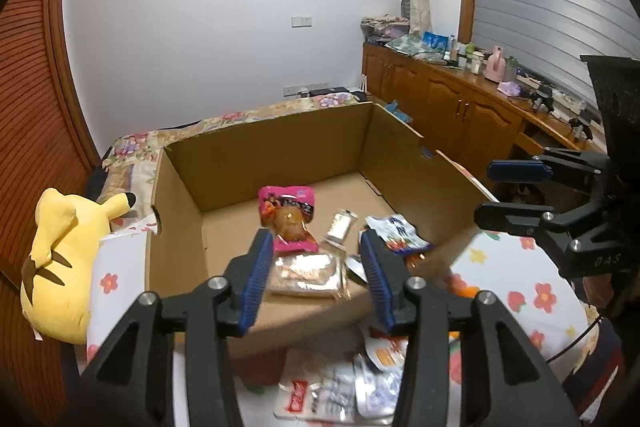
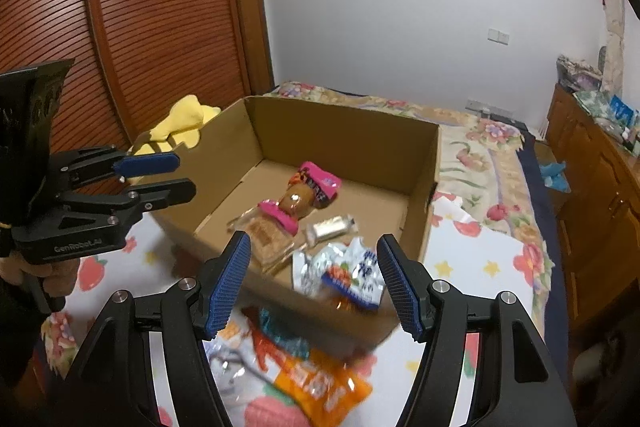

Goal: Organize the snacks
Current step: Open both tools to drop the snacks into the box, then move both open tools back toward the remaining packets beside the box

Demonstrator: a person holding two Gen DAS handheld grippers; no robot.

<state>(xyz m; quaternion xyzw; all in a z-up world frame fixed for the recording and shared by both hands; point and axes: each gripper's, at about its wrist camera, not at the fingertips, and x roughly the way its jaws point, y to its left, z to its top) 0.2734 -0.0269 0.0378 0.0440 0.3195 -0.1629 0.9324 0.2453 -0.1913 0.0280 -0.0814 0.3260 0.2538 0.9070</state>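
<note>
Both the left gripper and the right gripper hover with released jaws, holding nothing, above the near edge of the cardboard box on the bed, where a pink snack packet, a blue-white packet and a clear wafer pack lie inside.

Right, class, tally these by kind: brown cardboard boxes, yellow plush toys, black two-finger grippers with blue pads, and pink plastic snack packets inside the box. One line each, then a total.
Brown cardboard box: 1
Yellow plush toy: 1
Black two-finger grippers with blue pads: 2 (left gripper, right gripper)
Pink plastic snack packet: 1
Total: 5
</note>
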